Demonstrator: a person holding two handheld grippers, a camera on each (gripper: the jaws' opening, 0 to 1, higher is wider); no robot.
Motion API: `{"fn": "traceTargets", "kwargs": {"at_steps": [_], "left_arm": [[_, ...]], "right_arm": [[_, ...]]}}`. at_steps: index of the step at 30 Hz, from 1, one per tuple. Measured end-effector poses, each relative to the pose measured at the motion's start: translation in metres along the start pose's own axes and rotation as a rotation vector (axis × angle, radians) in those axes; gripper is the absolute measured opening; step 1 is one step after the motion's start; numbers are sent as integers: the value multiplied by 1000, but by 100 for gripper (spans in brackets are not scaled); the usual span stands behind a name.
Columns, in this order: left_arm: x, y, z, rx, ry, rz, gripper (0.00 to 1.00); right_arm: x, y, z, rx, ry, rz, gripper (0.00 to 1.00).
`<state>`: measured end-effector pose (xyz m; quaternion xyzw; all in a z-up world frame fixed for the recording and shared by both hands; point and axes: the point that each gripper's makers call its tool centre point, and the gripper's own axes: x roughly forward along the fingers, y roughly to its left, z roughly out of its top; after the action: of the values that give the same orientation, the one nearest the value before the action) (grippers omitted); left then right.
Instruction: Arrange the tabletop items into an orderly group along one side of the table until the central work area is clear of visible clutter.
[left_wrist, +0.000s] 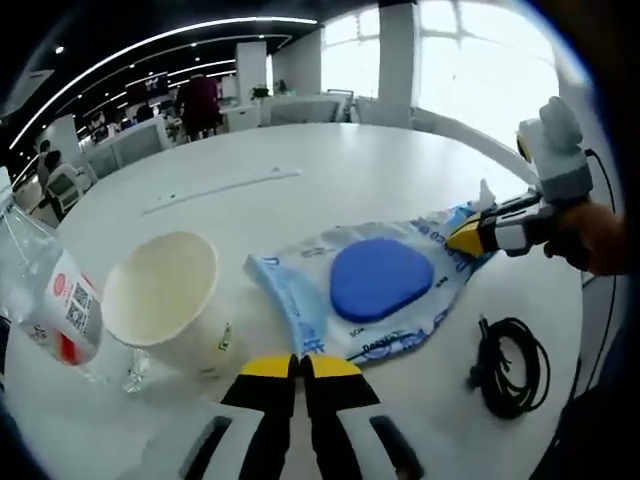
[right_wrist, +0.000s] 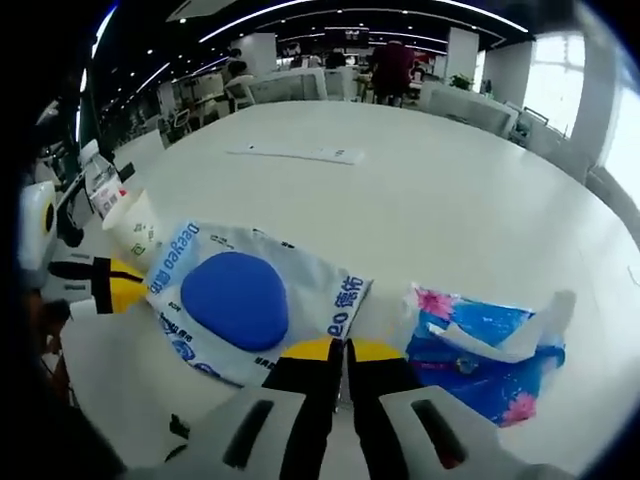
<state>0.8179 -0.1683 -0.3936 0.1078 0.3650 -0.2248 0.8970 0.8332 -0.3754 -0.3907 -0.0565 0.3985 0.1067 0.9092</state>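
In the left gripper view, a clear plastic bottle (left_wrist: 45, 300) with a red and white label lies far to the left of the left gripper (left_wrist: 300, 362), at the edge of the white round table (left_wrist: 300, 170). Just right of the bottle, and close to the left of the jaws, a paper cup (left_wrist: 170, 300) is tipped so its open mouth faces the camera. The left gripper's yellow-tipped jaws stand pressed together with a corner of the wet-wipe pack (left_wrist: 365, 290) caught between them; the pack, pale blue with a round blue lid, stretches ahead and to the right of the tips. At its far corner the right gripper (left_wrist: 470, 235) comes in from the right, tips closed on the pack's edge, held by a hand (left_wrist: 590, 238). A coiled black cable (left_wrist: 510, 365) lies to the right of the left jaws, near the table edge.

In the right gripper view, the left gripper (right_wrist: 120, 280) sits far left, against the pack's opposite end, with the cup (right_wrist: 135, 230) just beyond it and the bottle (right_wrist: 100, 180) behind that. The pack (right_wrist: 240, 300) lies ahead-left of the right gripper (right_wrist: 340, 352), whose jaws are closed on the pack's near corner. To the right of the jaws lies a blue tissue packet (right_wrist: 480, 355) with pink flowers, a white tissue poking out. Farther ahead on the table lies a long white strip (right_wrist: 300, 153).
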Motion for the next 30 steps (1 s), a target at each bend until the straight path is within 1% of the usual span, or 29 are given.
{"fn": "traceTargets", "kwargs": {"at_steps": [2,4,7,8,9,12,14,16,18,20,23,25,26,27,30], "left_arm": [[-2,-1,2,24,-13,5,5],[-4,-3,4,24,-20,4,6],[-4,0,6,19,-35,7,14],[-6,0,7,12,-49,6,16],[-7,0,7,9,-56,4,17],[-10,-3,7,10,-72,0,19],[-14,-6,6,8,-76,-1,23],[-15,-7,3,4,-71,-4,28],[-19,-8,3,5,-71,-4,30],[-23,-10,3,6,-72,-9,33],[-27,-12,0,2,-64,-30,38],[-30,-17,-2,6,-52,-45,44],[-31,-18,-3,11,-50,-49,45],[-35,-24,-5,9,-48,-62,47],[-37,-32,-6,14,-41,-79,51]], "right_arm": [[-1,1,0,-6,-2,3,2],[-2,1,0,-17,-8,4,4],[-3,1,-1,-27,-8,3,7],[-6,0,1,-42,-22,-1,8],[-8,2,4,-39,-43,6,9],[-19,6,11,-65,-93,-4,12],[-21,7,11,-57,-96,1,15],[-23,9,11,-36,-114,13,16],[-29,10,8,-40,-116,11,17],[-29,10,7,-31,-121,16,21],[-35,10,3,-21,-125,19,25],[-40,12,-1,-22,-130,25,29],[-43,14,-2,-26,-130,28,31],[-47,14,-4,-31,-130,31,33],[-53,16,-8,-28,-125,39,38]]}}
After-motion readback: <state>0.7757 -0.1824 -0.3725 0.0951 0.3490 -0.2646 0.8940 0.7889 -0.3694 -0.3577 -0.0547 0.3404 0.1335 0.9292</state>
